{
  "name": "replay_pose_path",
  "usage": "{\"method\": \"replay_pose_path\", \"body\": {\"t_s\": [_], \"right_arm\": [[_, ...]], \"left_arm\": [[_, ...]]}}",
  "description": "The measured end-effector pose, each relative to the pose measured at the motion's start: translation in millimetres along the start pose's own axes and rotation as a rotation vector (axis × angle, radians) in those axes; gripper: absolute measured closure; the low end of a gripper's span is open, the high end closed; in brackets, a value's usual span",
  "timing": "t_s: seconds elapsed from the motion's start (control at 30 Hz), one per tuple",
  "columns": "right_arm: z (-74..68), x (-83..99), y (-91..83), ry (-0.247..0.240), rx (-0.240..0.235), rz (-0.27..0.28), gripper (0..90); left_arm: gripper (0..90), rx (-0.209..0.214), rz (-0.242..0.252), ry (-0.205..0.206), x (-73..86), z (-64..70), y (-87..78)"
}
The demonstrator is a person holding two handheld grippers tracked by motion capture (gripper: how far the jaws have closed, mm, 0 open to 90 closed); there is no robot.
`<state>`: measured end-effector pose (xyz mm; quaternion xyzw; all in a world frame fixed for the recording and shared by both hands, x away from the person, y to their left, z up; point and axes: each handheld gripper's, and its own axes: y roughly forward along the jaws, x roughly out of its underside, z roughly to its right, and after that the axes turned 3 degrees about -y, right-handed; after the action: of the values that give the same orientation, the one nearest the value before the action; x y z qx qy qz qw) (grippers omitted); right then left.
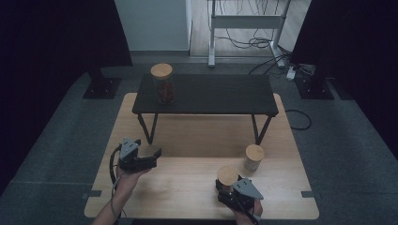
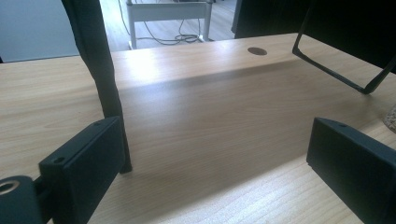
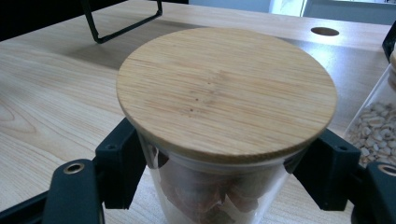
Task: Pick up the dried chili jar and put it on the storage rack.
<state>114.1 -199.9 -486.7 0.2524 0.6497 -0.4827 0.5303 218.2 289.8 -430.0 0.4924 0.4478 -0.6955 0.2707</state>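
Observation:
A glass jar with a round bamboo lid (image 3: 226, 91) and reddish-orange pieces inside stands between my right gripper's (image 3: 224, 167) jaws, which press on its glass sides. From the high view, that jar (image 1: 227, 175) is near the table's front right, with the right gripper (image 1: 228, 185) shut on it. A second lidded jar (image 1: 254, 157), holding pale nuts (image 3: 373, 126), stands just beyond it. My left gripper (image 1: 152, 154) hovers at the front left, open with nothing between its fingers (image 2: 88, 161). A third jar (image 1: 162, 83) stands on the left end of the black shelf (image 1: 216, 96).
The black shelf stands on thin metal legs (image 2: 105, 70) over the wooden table (image 1: 187, 183). One leg is close in front of my left gripper (image 2: 219, 149), and another leg frame (image 2: 336, 70) lies farther right. There is a round cable hole (image 2: 257, 51) in the tabletop.

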Motion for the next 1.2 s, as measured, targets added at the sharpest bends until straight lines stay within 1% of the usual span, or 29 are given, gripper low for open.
{"method": "replay_pose_path", "body": {"t_s": [0.2, 0.57, 0.77, 1.0, 1.2], "right_arm": [[0.8, -2.2, -2.4, -0.01, 0.002, 0.018, 26.3], [1.8, -4.7, -5.3, -0.005, 0.001, 0.038, 26.4], [1.2, -6.2, -8.0, -0.013, 0.005, 0.054, 26.3], [2.1, -7.8, -11.1, -0.008, 0.008, 0.068, 26.3], [2.2, -11.2, -13.9, -0.015, 0.006, 0.081, 26.4]], "left_arm": [[3.8, -0.002, -0.002, -0.003, 0.0, -0.5, 0.1], [3.8, -0.006, -0.001, 0.007, -0.2, 0.3, 0.2], [3.8, -0.007, -0.004, 0.004, -0.2, -0.4, 0.3], [3.8, -0.008, -0.007, 0.001, 0.2, -0.7, 0.8], [3.8, -0.007, -0.009, 0.0, 0.2, -0.9, 1.0]]}}
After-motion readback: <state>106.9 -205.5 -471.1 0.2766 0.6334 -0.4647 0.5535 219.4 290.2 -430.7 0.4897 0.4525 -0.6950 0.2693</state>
